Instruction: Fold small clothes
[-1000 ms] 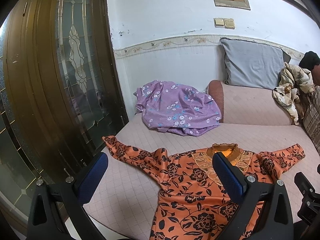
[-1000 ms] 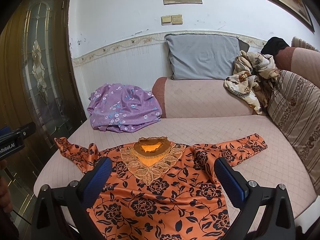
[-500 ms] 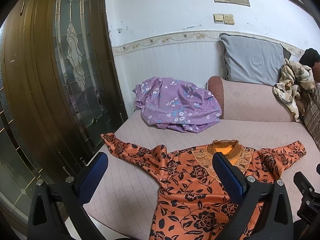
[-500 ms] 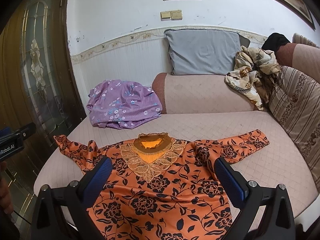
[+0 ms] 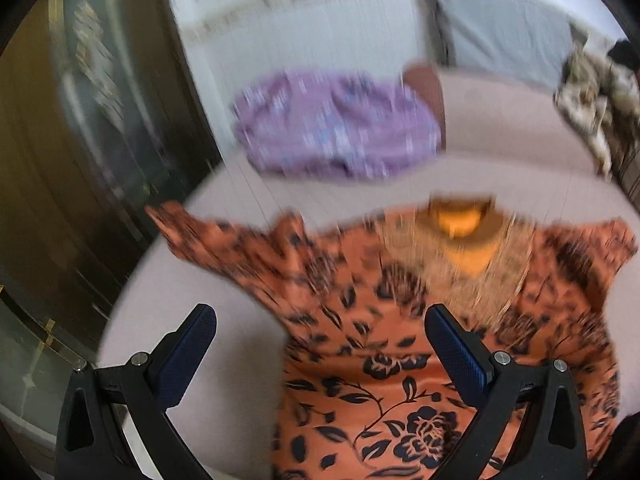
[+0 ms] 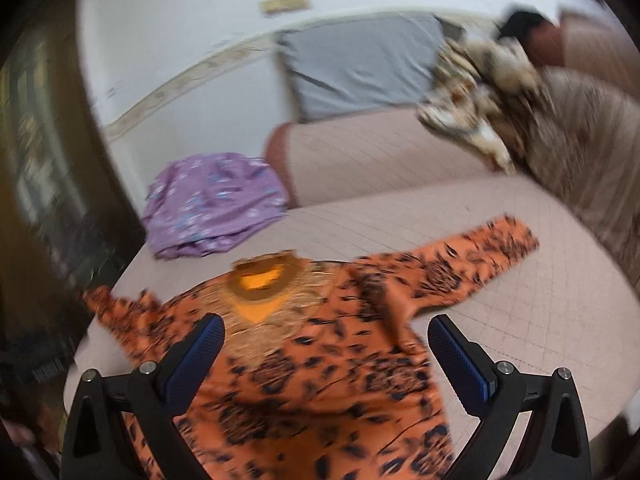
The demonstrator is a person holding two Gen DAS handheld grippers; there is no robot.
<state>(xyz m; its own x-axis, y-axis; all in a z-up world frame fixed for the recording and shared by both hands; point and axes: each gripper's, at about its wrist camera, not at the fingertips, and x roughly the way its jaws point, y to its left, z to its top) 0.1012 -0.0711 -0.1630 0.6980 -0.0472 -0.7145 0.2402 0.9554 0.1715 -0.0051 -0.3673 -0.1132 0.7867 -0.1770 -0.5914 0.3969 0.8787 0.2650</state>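
Note:
An orange top with a black flower print point(image 5: 384, 320) lies flat on the pink sofa seat point(image 5: 224, 344), front up, both sleeves spread out. It also shows in the right wrist view point(image 6: 320, 360). My left gripper point(image 5: 320, 320) is open and empty, just above the top's left side below its left sleeve point(image 5: 224, 240). My right gripper point(image 6: 326, 328) is open and empty, above the chest below the lace collar point(image 6: 264, 280). The right sleeve point(image 6: 472, 260) stretches out to the right. Both views are blurred by motion.
A crumpled purple flowered cloth point(image 5: 336, 136) lies at the back left of the seat, also in the right wrist view point(image 6: 212, 204). A grey pillow point(image 6: 360, 64) and a beige patterned cloth point(image 6: 472, 92) rest on the backrest. A dark wooden glass door point(image 5: 80, 140) stands at the left.
Both grippers have dropped down and forward toward the orange top, which now fills more of each view. The top itself has not moved. Both grippers stay open.

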